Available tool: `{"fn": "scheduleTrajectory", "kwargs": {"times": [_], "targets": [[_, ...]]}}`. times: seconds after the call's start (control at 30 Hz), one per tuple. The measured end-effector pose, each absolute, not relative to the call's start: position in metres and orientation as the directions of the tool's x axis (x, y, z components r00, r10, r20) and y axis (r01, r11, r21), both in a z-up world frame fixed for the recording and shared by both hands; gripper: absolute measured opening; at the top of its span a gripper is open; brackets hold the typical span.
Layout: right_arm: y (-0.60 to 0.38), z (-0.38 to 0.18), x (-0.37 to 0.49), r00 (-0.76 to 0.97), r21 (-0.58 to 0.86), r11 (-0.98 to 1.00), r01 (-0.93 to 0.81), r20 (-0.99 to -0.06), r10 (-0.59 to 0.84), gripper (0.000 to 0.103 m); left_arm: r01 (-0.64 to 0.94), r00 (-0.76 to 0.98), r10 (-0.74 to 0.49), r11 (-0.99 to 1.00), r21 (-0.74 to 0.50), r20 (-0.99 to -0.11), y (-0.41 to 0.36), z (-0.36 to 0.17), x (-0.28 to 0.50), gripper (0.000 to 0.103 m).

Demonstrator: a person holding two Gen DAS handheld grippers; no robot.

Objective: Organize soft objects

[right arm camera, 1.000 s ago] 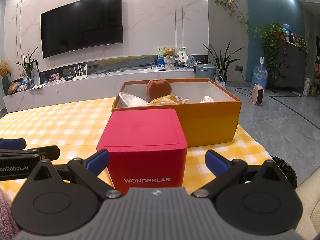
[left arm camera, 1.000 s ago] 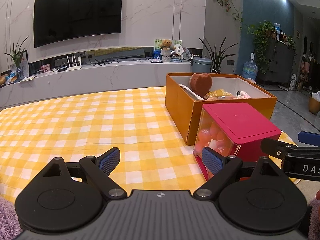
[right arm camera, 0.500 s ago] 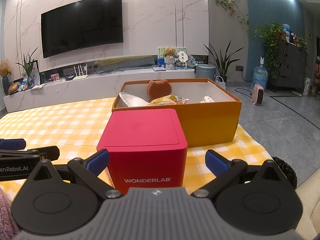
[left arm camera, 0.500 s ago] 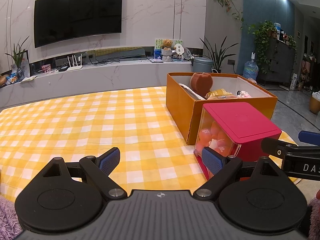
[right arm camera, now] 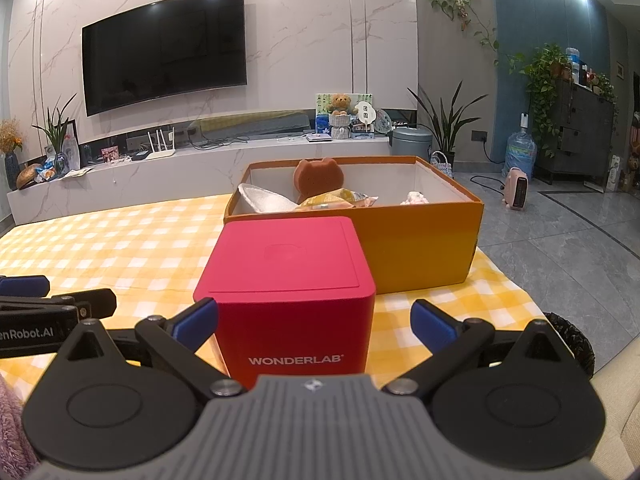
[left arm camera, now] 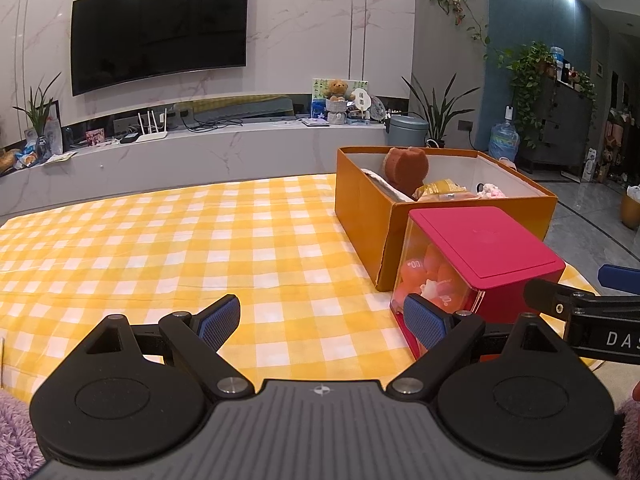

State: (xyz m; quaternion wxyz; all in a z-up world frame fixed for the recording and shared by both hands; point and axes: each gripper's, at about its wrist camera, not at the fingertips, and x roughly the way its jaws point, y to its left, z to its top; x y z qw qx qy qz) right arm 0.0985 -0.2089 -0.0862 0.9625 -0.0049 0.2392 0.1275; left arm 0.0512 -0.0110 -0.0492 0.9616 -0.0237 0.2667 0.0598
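one red cube [right arm camera: 286,280], one orange box [right arm camera: 420,240], two spread grippers.

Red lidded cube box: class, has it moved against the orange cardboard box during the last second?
No. The red lidded cube box sits unchanged before the orange cardboard box.

A black television [right arm camera: 164,50] hangs on the marble wall above a long white shelf [right arm camera: 200,160] — there a white router [right arm camera: 160,148] stands, and a small teddy bear [right arm camera: 340,105].
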Motion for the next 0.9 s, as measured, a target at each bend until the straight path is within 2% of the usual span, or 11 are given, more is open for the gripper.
{"fn": "scheduleTrajectory", "kwargs": {"times": [0.9], "targets": [[-0.2092, -0.0896, 0.1000, 0.847, 0.055, 0.966, -0.253, -0.470, 0.248, 0.100, -0.129, 0.852, 0.104, 0.992, -0.014, -0.513, -0.0107, -0.0465, 0.0512, 0.103]]}}
